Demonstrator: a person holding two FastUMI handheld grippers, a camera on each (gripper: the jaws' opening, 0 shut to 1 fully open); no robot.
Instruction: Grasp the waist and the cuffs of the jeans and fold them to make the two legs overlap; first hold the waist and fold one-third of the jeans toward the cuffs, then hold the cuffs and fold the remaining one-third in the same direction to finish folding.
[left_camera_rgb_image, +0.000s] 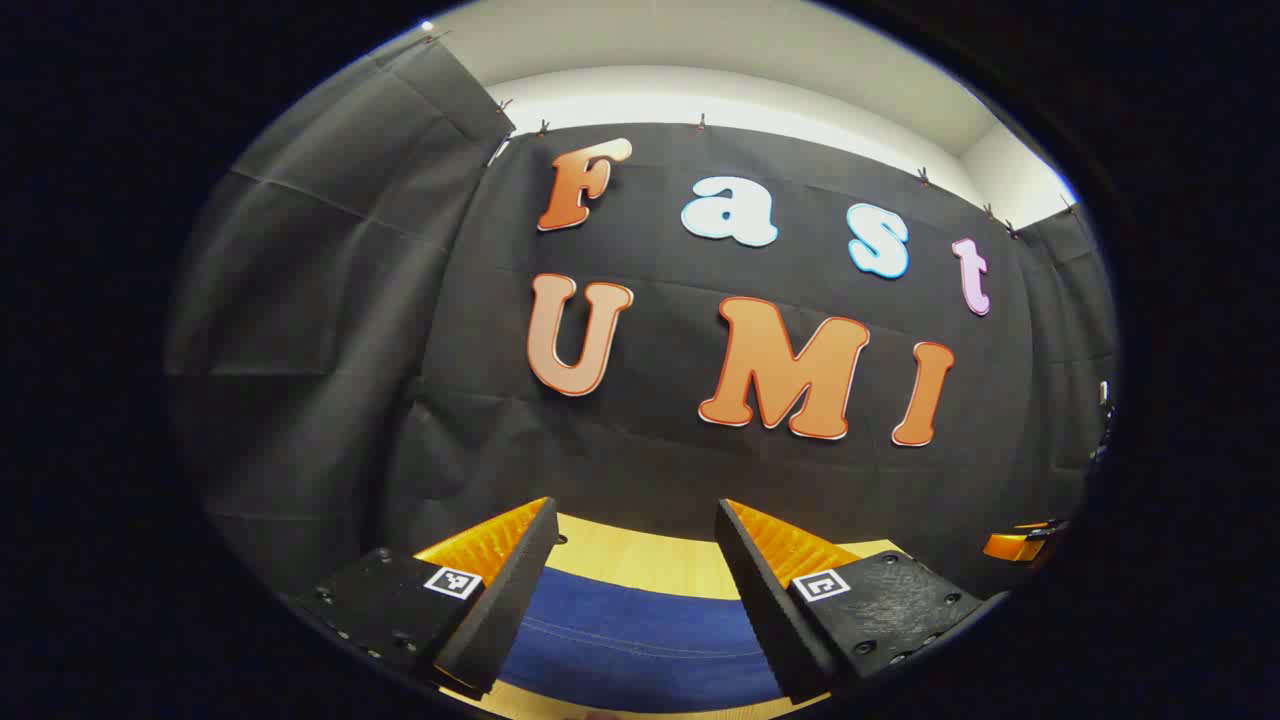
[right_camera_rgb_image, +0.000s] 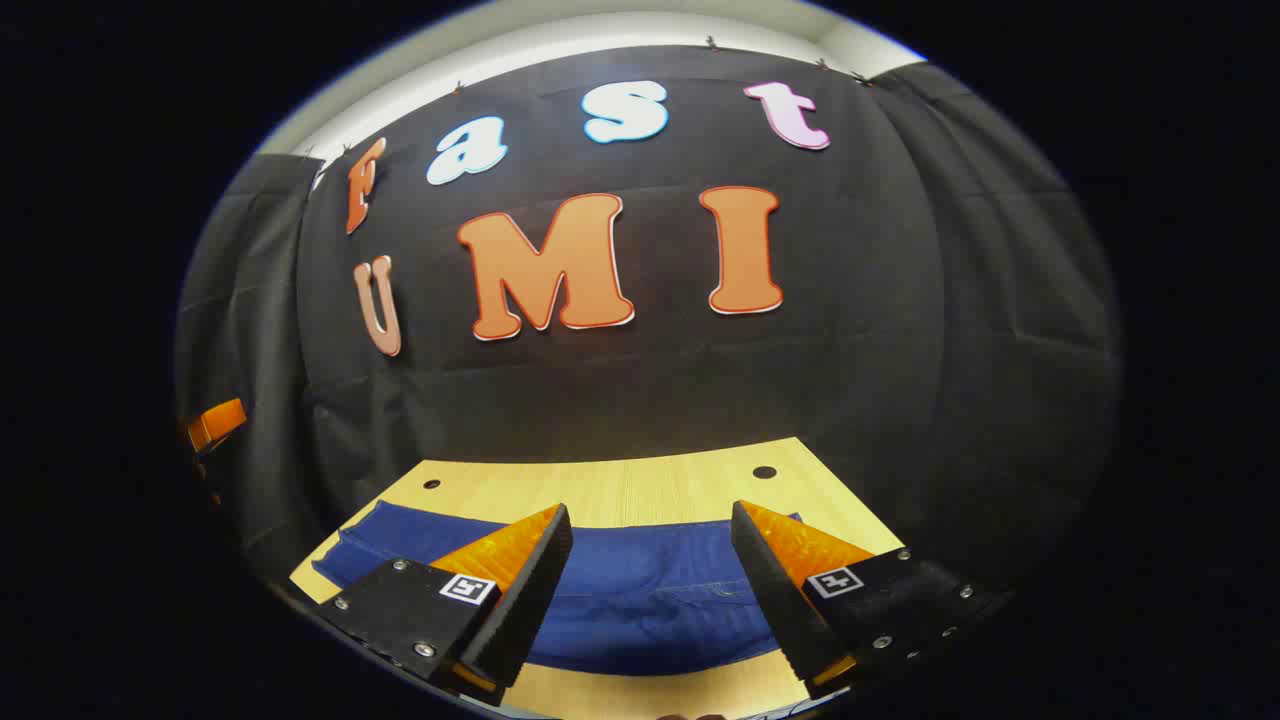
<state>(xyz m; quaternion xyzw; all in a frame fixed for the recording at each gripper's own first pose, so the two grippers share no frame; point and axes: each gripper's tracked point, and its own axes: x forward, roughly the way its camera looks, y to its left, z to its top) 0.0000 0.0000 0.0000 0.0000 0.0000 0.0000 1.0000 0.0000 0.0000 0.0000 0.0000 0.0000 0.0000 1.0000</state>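
Looking ahead, my main worry is a shallow pinch: if I drop either tool without lining it up on a hem, the fingers could catch just the top layer of denim, and the fold would drag crooked or leave the legs misaligned. The jeans (right_camera_rgb_image: 640, 590) lie flat on the tabletop (right_camera_rgb_image: 620, 490), spread sideways below and ahead of both tools. My left gripper (left_camera_rgb_image: 636, 560) has its fingers spread wide with cloth showing in the gap, untouched; my right gripper (right_camera_rgb_image: 650, 565) is equally wide, holding nothing. I cannot tell waist from cuffs here.
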